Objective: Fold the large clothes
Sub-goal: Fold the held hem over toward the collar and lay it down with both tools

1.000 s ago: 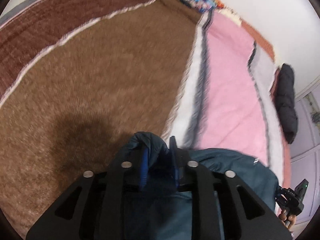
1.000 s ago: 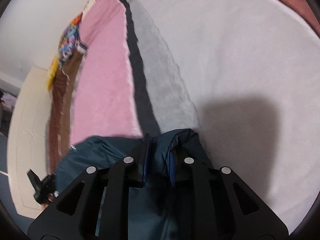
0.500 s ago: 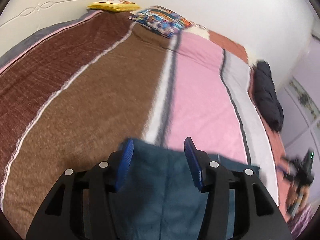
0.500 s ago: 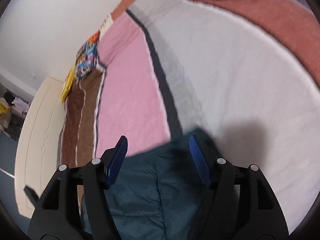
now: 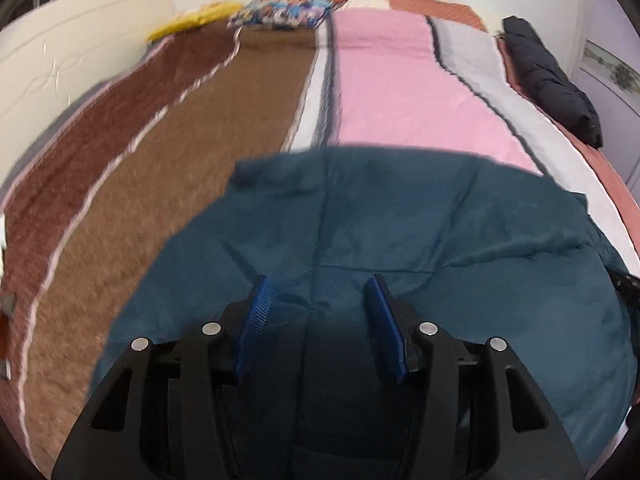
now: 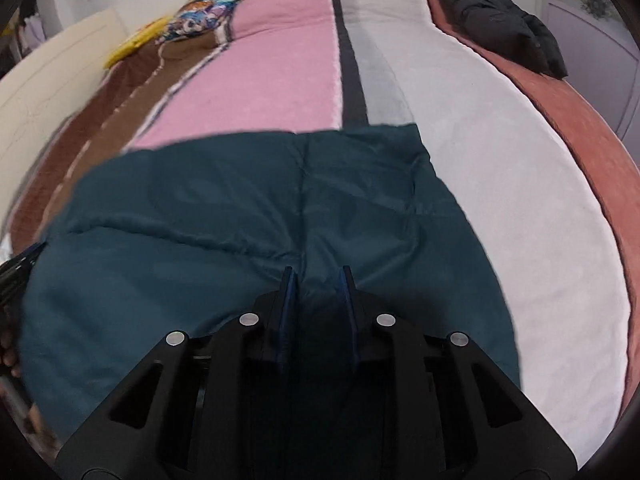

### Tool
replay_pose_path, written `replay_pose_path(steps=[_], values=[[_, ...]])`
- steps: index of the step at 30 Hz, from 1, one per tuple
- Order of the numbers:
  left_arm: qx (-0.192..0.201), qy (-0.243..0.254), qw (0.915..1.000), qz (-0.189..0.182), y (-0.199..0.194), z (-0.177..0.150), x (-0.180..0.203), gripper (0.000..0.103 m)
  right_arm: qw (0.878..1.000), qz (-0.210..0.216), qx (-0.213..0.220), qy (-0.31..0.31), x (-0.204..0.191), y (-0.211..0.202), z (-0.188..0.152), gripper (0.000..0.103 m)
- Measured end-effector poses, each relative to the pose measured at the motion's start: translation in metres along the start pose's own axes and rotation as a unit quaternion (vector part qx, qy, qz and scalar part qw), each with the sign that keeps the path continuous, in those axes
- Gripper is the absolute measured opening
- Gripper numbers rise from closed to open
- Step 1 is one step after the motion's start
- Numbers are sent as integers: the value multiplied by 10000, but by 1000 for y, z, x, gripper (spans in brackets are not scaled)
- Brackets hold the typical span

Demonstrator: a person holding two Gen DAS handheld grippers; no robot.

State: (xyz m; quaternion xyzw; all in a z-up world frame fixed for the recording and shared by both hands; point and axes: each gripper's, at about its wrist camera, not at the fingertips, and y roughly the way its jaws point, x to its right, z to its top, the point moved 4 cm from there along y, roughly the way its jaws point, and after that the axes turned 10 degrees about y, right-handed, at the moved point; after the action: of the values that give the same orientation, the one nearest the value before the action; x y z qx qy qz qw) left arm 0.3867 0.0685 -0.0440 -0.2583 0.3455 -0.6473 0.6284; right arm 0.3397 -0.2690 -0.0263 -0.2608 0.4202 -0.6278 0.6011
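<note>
Teal quilted jacket [image 5: 400, 240] lies flat on the bed [image 5: 400, 92], spread across the striped blanket's brown, pink and grey bands, far edge running straight across. Looks like one fold is laid down and both tools sit over the near side, probably to pick up the next edge.

Left tongs [image 5: 318, 316]: wide, blue pads apart, nothing pinched; fabric is only underneath them. Likely just positioned above the panel seam.

Right tongs [image 6: 317, 300]: narrow and closing. A ridge of teal fabric sits between the pads, but I can't tell if they're actually pressing on it yet.

Black puffy garment [image 5: 552, 80] lies along the bed's far right edge, well apart from the jacket, probably waiting its turn or already done. Patterned pillow [image 5: 288, 10] and yellow item [image 5: 188, 24] sit at the head of the bed.

No readable brand, label or writing anywhere; pillow print is too blurred.
</note>
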Motion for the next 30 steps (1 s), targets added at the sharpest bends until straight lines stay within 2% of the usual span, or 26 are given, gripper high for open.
replay_pose_path(steps=[4, 7, 12, 14, 15, 17, 20, 23, 25, 27, 30], values=[[-58, -238, 9997, -75, 16, -2, -8, 52, 9998, 31, -141, 97, 6, 18, 3, 26], [-46, -217, 9998, -5, 22, -6, -5, 52, 9997, 136, -115, 186, 10, 23, 2, 27], [-67, -168, 9998, 52, 22, -8, -1, 52, 9997, 116, -113, 203, 8, 18, 3, 27], [-106, -148, 9998, 101, 10, -5, -1, 52, 9992, 94, -140, 351, 9, 6, 5, 27], [-58, -177, 9998, 14, 3, -5, 0, 52, 9985, 199, -93, 507, 9, -8, 5, 27], [178, -229, 9986, -444, -29, -8, 7, 52, 9965, 598, 10, 577, 3, -37, -1, 27], [338, -147, 9928, -1136, -77, -30, 36, 52, 9948, 994, 64, 224, -16, -84, -44, 28], [340, 99, 9882, -1487, -99, -60, 70, 52, 9915, 1282, -229, 38, -33, -95, -91, 28], [152, 191, 9868, -1604, -95, -78, 90, 52, 9922, 1181, -295, -269, -46, -93, -119, 28], [35, 233, 9896, -1422, -85, -88, 98, 53, 9940, 974, -252, -439, -51, -85, -127, 28], [-59, 437, 9925, -1143, -65, -94, 107, 53, 9932, 946, -497, -472, -49, -64, -126, 28]])
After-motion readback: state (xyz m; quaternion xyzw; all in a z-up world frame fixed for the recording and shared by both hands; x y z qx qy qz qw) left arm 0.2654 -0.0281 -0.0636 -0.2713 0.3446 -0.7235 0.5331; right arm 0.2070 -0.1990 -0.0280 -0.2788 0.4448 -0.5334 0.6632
